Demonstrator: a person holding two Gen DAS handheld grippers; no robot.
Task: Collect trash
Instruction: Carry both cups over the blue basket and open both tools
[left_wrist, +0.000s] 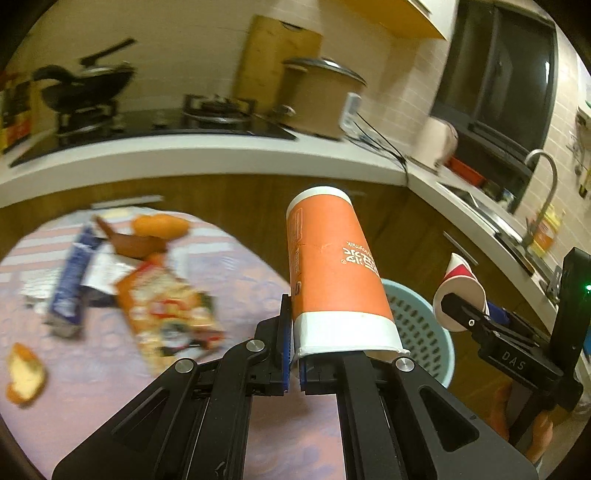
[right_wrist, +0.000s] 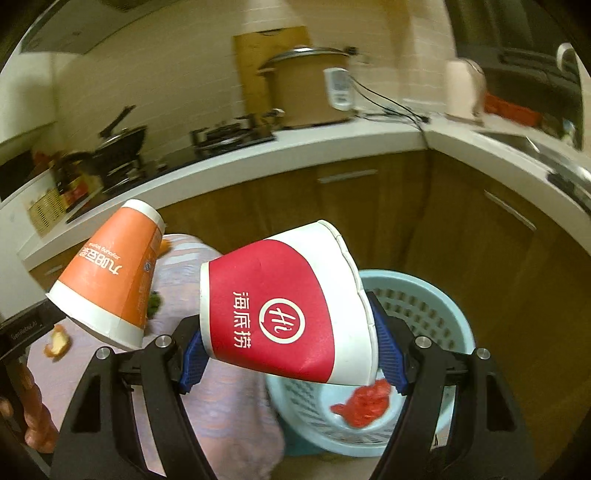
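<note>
Trash partly collected: red scrap (right_wrist: 364, 404) in blue basket (right_wrist: 436, 295); orange cup (left_wrist: 334, 273) pinched by left gripper (left_wrist: 295, 363), red-and-white cup (right_wrist: 284, 306) clamped wide in right gripper (right_wrist: 291, 360); wrappers (left_wrist: 162, 306) left on table (left_wrist: 258, 273).

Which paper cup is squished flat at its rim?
The orange cup. The left hand-held gripper pinches its rim wall; the red-and-white cup is held around its body.
</note>
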